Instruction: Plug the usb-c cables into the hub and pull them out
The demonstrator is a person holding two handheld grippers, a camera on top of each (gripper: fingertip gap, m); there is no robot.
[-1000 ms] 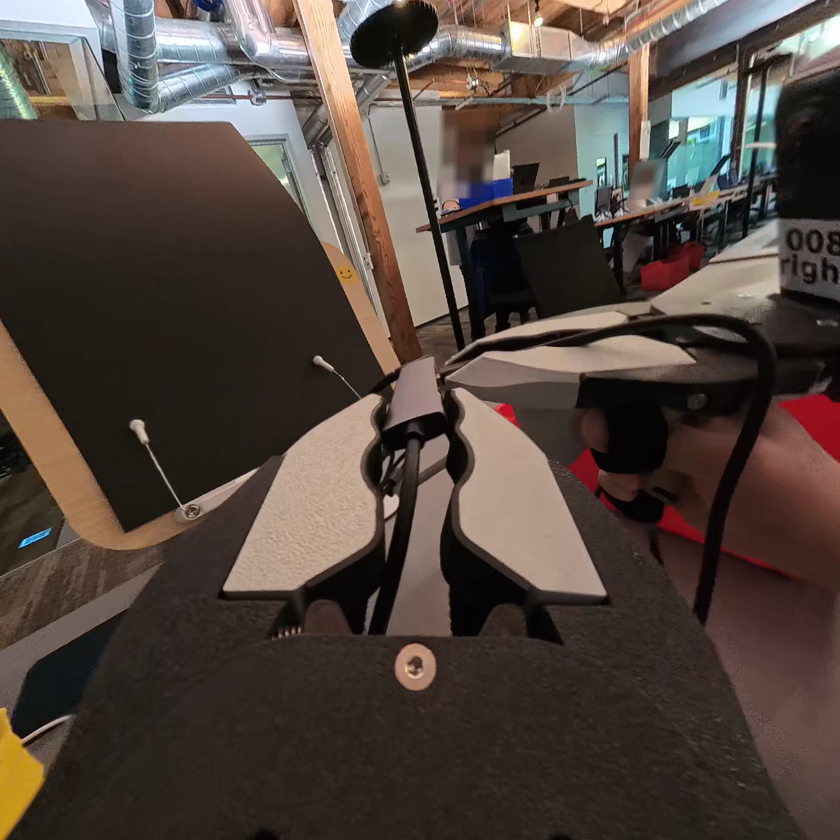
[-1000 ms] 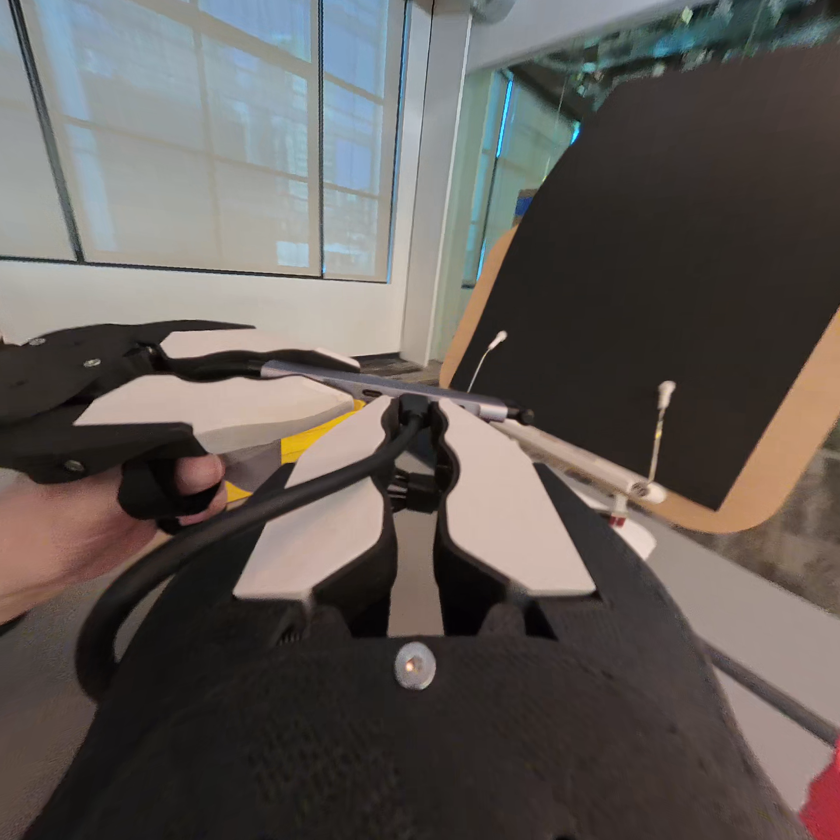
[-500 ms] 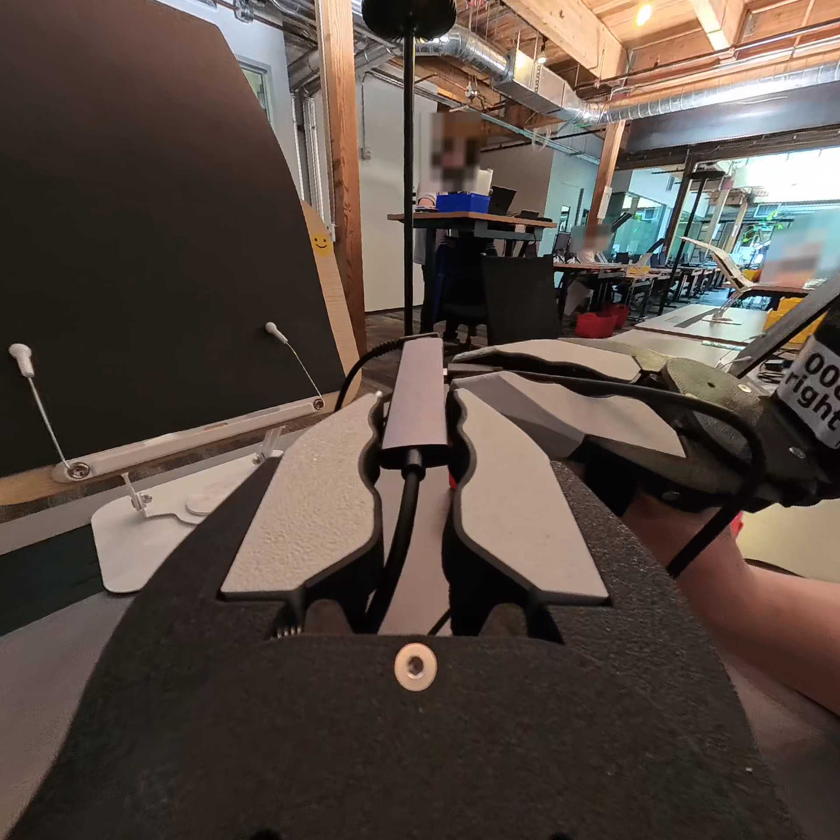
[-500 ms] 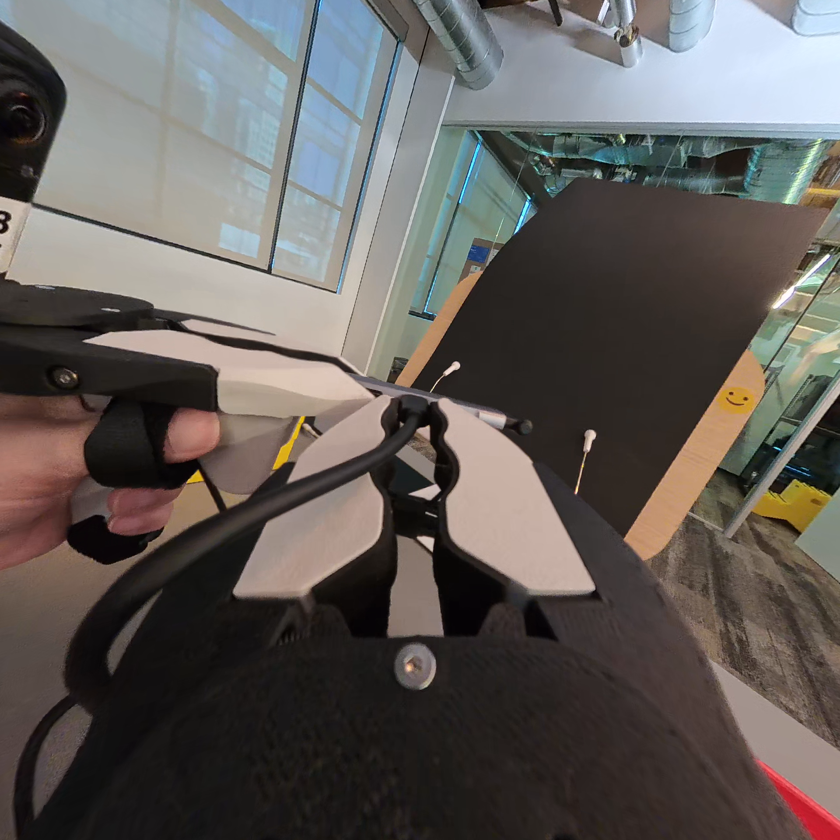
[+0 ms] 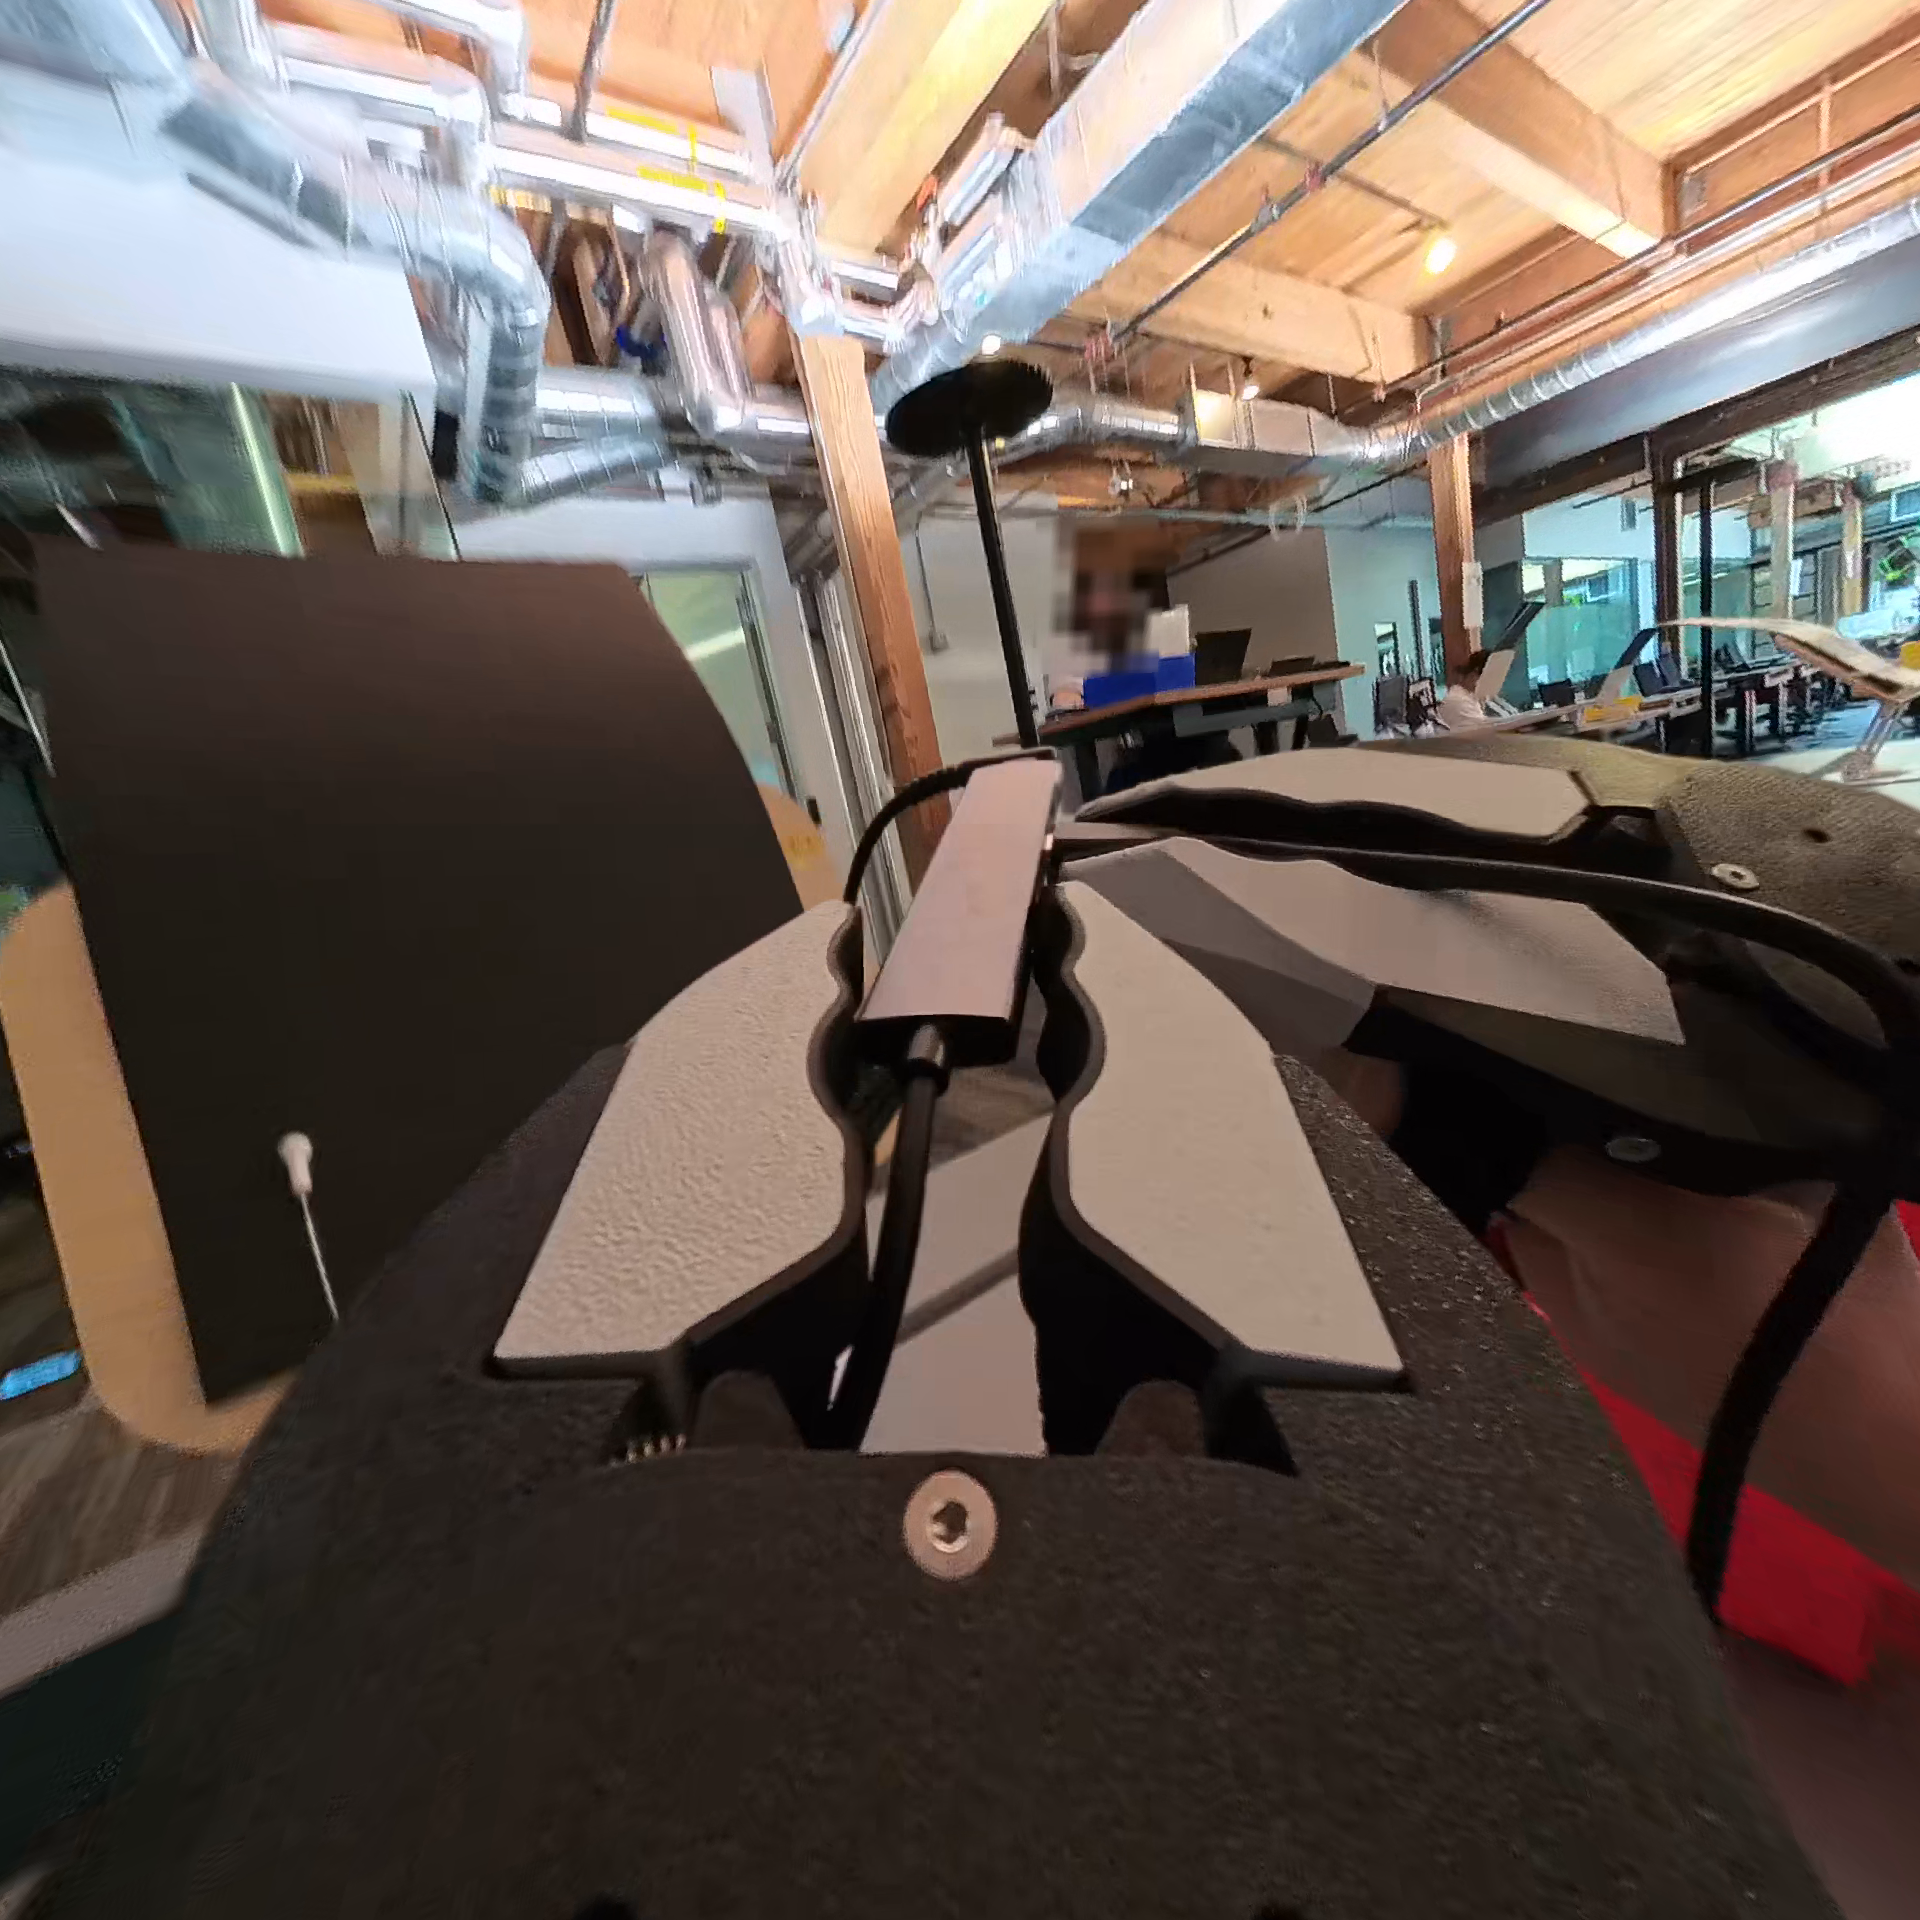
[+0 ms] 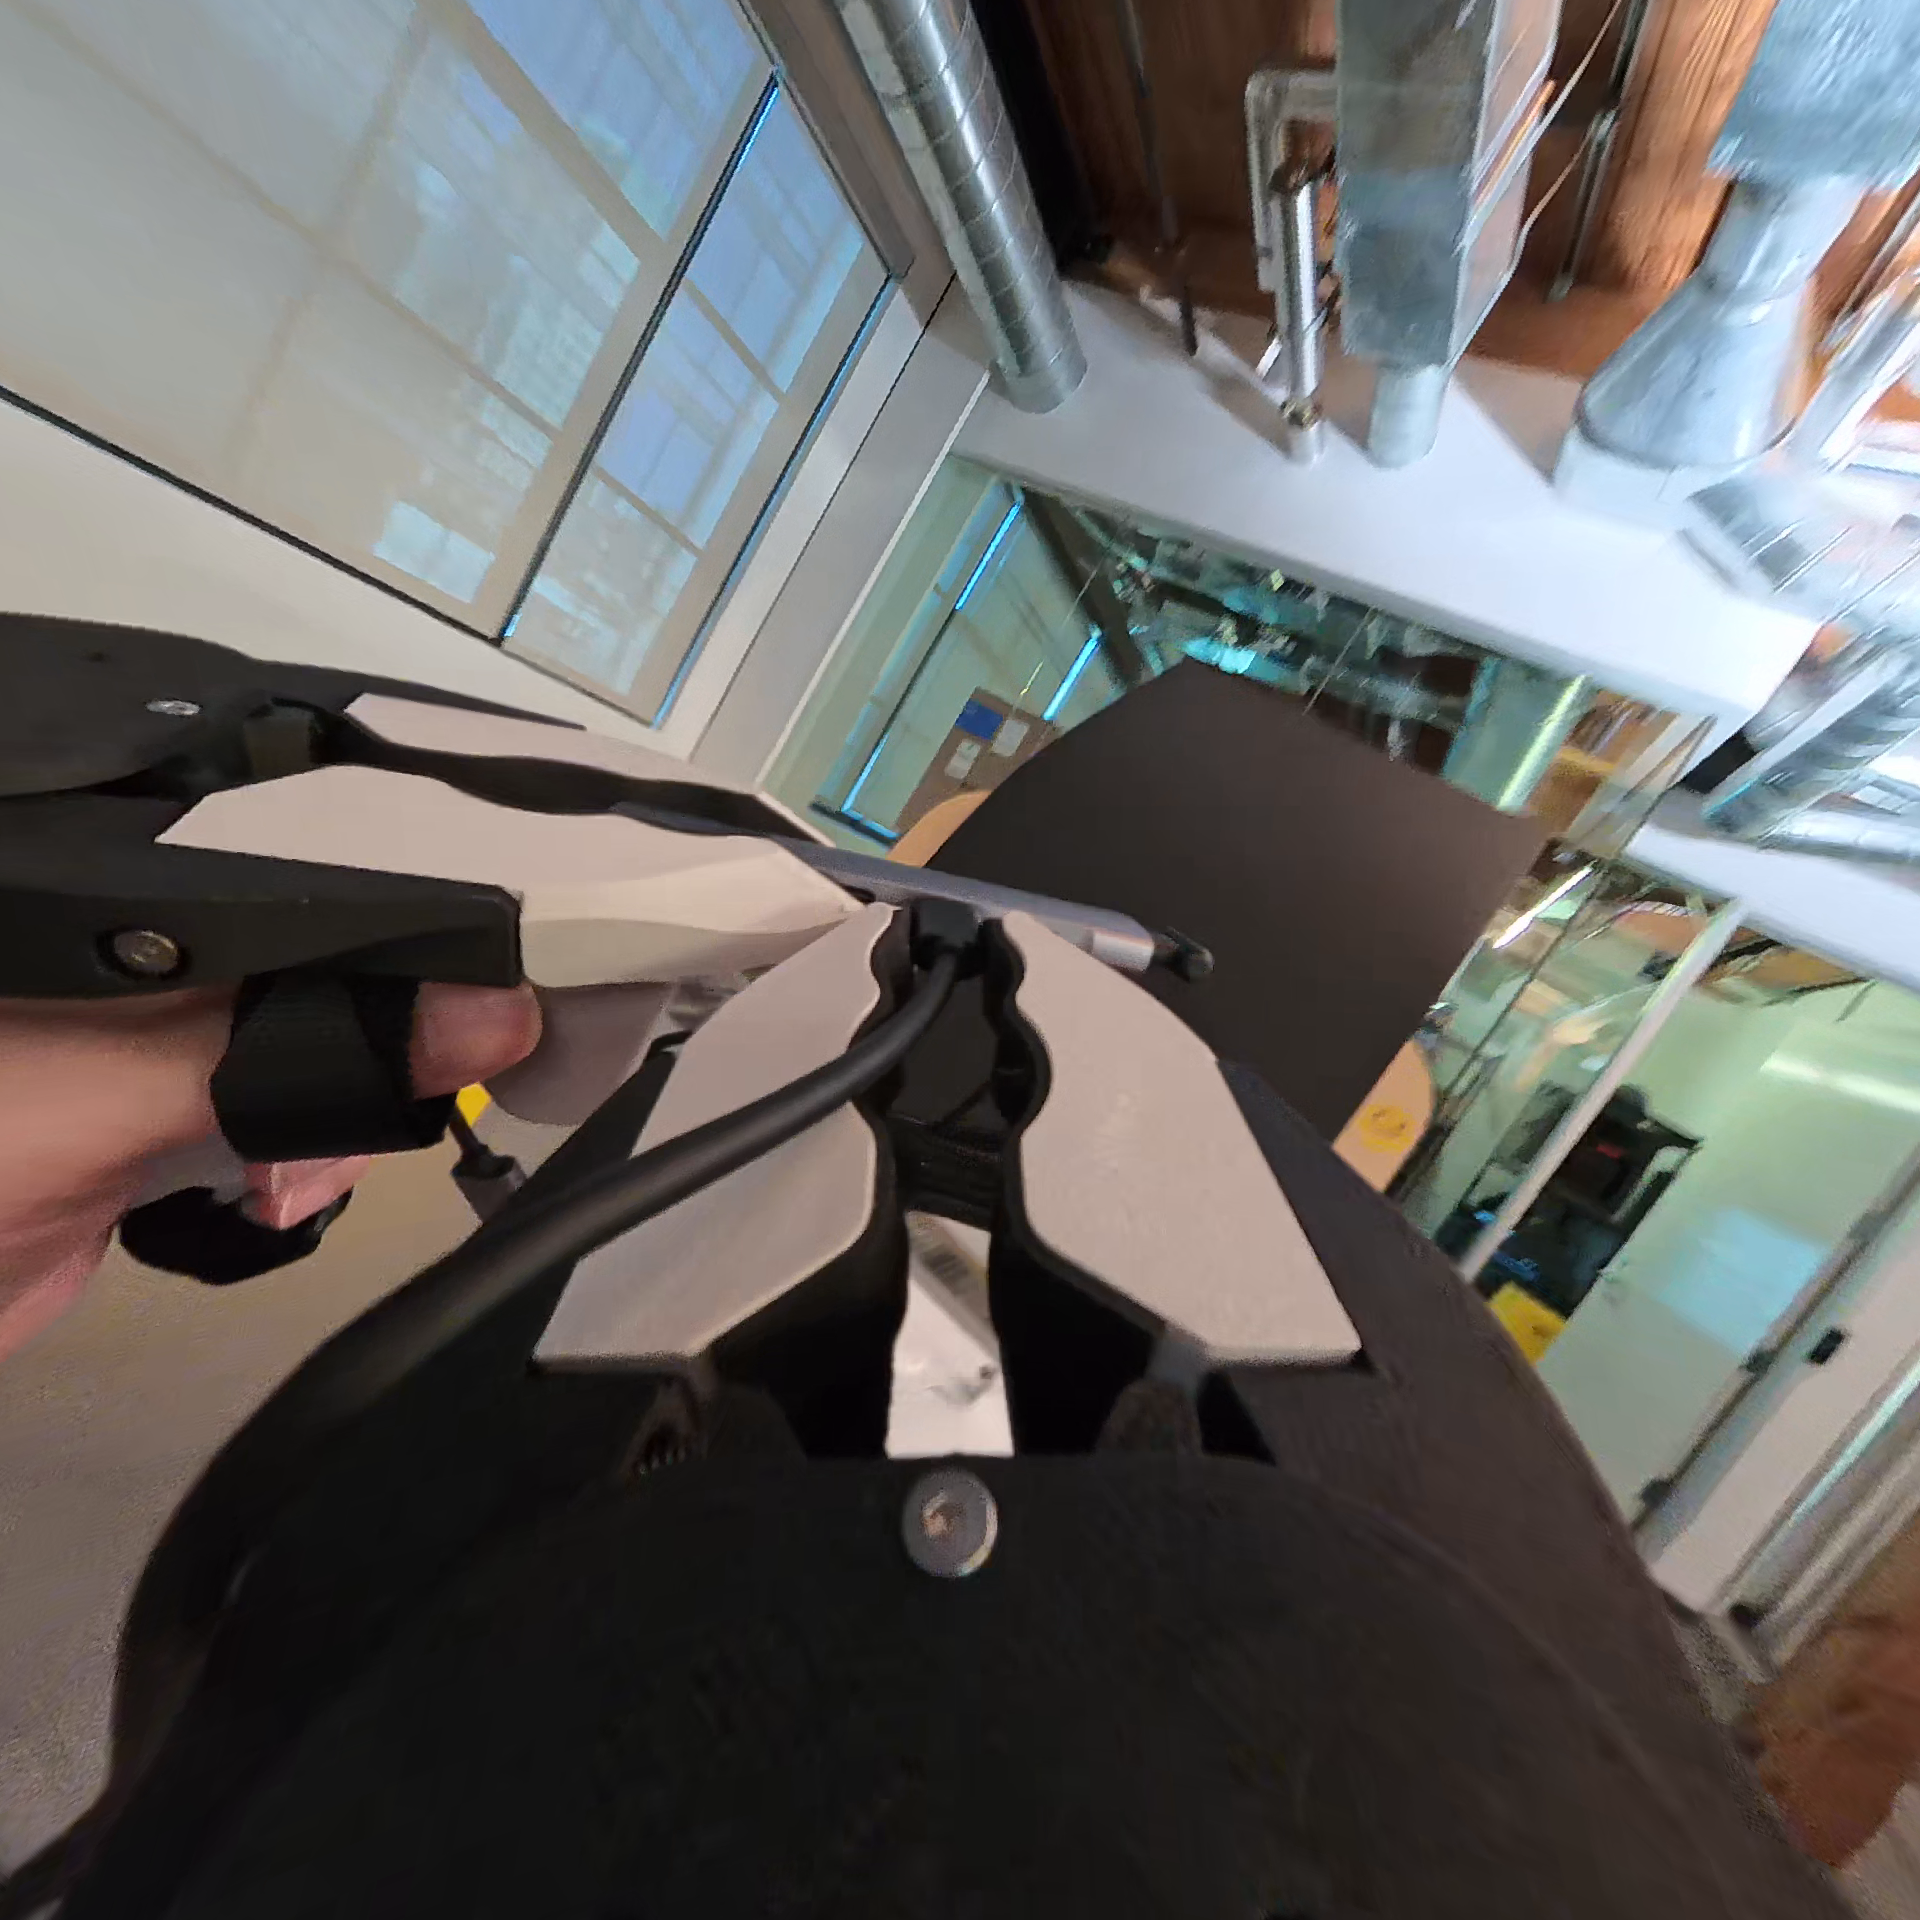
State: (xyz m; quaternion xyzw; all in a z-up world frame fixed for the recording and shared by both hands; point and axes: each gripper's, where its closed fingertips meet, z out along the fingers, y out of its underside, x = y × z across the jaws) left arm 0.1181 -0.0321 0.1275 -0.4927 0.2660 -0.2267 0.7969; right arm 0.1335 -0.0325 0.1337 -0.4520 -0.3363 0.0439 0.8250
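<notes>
Hub (image 5: 961, 914) gripped near cabled end by our left gripper (image 5: 951, 940), braced midair; right gripper (image 6: 951, 935) pinches usb-c plug (image 6: 943, 920), seated sideways in hub, for clean pull.

Slim dark hub (image 5: 966, 904) tilted in mid-air, black usb-c cable (image 6: 727, 1122) plugged into its side

- The hub (image 5: 961, 914): smooth, satin metal shell.
- The cable (image 6: 727, 1132): matt black rubbery sheath.
- Claw fingers (image 5: 707, 1143): rough, grainy pale plastic.
- Far backboard (image 5: 395, 831): matt black face, wood edge.
</notes>
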